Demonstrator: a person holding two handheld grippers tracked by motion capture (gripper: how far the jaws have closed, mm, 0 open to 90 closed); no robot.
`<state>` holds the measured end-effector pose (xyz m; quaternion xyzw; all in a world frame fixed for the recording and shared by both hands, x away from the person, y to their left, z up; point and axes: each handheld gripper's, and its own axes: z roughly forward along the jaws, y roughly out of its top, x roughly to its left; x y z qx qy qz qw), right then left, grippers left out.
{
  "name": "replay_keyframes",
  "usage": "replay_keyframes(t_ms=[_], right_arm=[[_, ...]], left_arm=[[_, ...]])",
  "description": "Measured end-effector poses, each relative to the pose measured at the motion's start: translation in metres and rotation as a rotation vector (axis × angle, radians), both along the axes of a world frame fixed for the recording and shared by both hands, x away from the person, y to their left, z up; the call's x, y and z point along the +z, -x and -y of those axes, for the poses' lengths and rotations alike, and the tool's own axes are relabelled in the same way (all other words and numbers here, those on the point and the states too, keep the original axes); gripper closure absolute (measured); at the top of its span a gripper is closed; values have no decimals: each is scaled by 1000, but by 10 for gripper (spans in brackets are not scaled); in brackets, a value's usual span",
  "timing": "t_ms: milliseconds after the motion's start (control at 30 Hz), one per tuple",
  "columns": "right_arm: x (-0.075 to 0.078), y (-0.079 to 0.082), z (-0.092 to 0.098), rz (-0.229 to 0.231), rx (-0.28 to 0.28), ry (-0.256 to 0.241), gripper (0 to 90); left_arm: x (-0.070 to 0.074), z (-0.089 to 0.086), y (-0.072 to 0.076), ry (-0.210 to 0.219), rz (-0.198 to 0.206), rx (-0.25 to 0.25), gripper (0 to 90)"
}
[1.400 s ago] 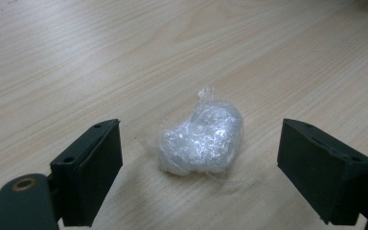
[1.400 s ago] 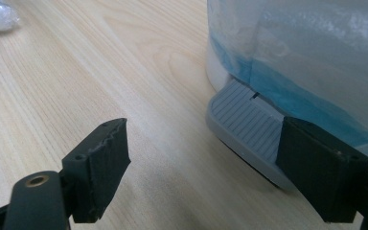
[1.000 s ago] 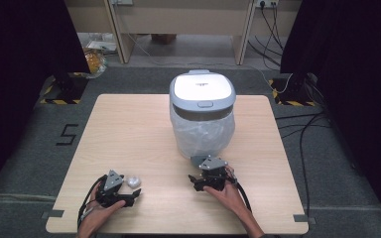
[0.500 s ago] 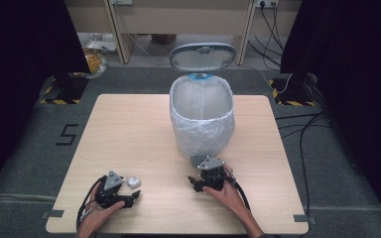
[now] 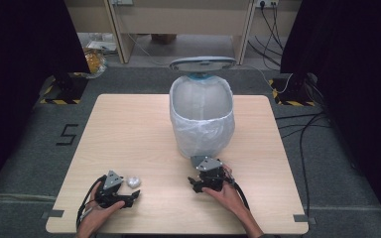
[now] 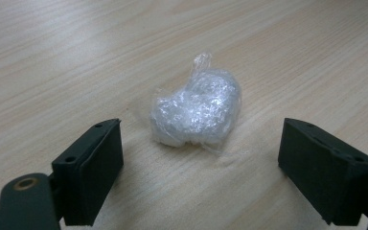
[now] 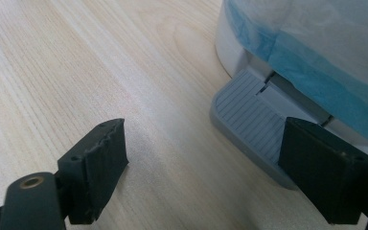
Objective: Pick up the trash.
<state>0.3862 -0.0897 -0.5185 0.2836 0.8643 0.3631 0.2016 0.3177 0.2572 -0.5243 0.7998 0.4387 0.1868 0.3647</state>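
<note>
Left gripper (image 6: 201,163) spread wide, plastic wad (image 6: 196,108) dead ahead between jaws at frame centre; right gripper (image 7: 206,167) likewise apart beside bin pedal (image 7: 254,129).

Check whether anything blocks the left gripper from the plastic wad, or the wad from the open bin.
Nothing visible does. The left gripper has open jaws either side of the plastic wad, bare table between. The bin is open, its lid up.

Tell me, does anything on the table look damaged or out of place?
Only small things: a crumpled plastic wad lies loose on the table, outside the open bin, and the right gripper has one chipped pad.
</note>
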Motion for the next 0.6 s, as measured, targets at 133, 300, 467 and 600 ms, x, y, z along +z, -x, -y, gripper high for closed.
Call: replay_keyframes(t_ms=[133, 300, 467, 600], right_arm=[[0, 0, 0, -2, 1, 1, 159], [0, 0, 0, -4, 2, 1, 154], [0, 0, 0, -4, 2, -1, 154], [0, 0, -1, -4, 3, 0, 154]], left_arm=[[0, -1, 0, 10, 3, 10, 171], [0, -1, -1, 11, 6, 16, 208], [2, 1, -1, 34, 15, 18, 236], [1, 3, 0, 26, 16, 13, 265]])
